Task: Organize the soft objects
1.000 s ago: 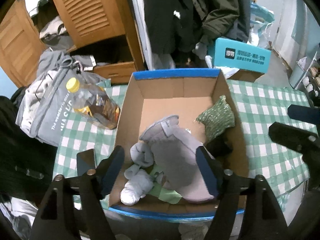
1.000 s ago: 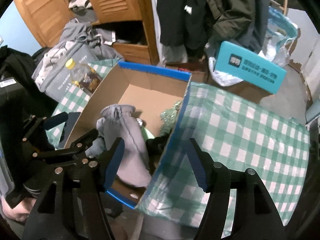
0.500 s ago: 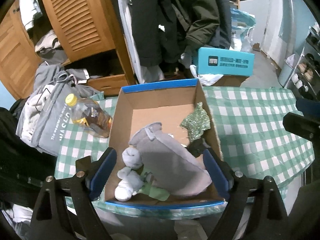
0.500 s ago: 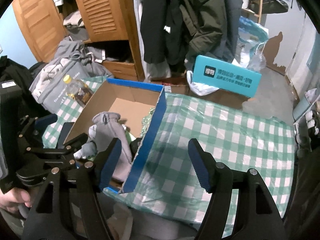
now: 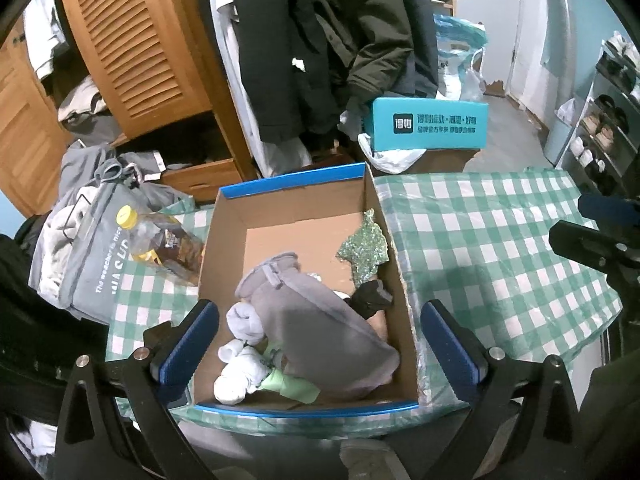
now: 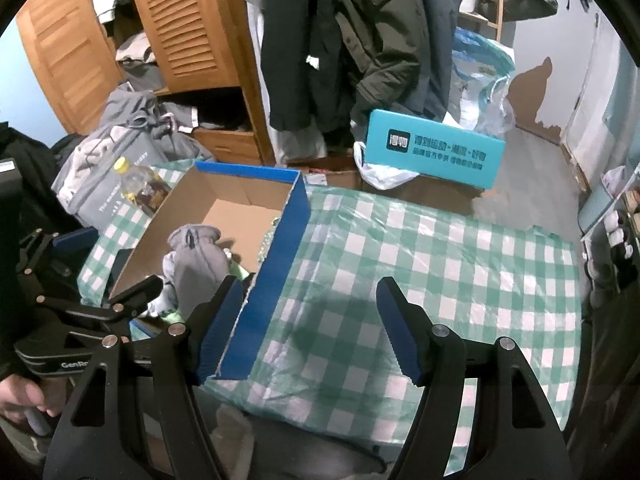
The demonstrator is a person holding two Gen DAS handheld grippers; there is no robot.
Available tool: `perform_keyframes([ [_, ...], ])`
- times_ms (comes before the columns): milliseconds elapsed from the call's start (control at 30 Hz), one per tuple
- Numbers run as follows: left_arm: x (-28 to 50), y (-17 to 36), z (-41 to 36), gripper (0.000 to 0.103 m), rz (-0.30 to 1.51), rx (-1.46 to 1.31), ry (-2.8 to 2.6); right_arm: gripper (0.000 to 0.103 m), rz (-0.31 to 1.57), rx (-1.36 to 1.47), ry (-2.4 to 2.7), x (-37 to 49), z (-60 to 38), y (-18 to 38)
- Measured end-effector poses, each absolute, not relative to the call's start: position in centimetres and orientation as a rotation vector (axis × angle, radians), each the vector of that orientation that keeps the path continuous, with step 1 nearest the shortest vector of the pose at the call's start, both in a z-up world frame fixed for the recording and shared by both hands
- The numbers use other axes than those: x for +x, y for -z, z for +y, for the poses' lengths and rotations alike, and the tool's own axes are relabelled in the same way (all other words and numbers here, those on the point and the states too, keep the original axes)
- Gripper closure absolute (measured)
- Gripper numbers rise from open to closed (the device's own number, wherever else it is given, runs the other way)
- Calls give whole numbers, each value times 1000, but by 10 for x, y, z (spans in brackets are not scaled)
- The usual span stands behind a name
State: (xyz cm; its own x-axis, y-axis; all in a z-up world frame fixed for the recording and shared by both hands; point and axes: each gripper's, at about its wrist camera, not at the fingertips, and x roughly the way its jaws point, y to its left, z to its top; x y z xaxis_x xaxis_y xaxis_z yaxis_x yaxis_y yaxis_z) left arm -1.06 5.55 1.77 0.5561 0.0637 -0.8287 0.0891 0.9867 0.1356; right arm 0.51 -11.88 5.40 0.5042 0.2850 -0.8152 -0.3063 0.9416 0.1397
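Cardboard box (image 5: 296, 216), centre frame on the checked desk (image 5: 480, 248), is holding the grey garment (image 5: 320, 320) and socks (image 5: 240, 376), while both grippers, left (image 5: 320, 344) and right (image 6: 310, 328), are hovering with jaws spread and empty, suggesting packing is nearly complete and the next move calls for locating any remaining soft item.

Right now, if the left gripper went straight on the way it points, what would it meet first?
Probably the gray cloth item heaped in the cardboard box. The left gripper has its jaws wide open and is aimed into the box, though depth is hard to judge.
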Motion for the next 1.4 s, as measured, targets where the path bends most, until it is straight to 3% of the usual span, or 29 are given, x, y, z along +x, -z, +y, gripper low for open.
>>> perform_keyframes([
  [1400, -12, -16, 56, 1, 983, 179, -3, 34, 979, -22, -359, 4, -119, -54],
])
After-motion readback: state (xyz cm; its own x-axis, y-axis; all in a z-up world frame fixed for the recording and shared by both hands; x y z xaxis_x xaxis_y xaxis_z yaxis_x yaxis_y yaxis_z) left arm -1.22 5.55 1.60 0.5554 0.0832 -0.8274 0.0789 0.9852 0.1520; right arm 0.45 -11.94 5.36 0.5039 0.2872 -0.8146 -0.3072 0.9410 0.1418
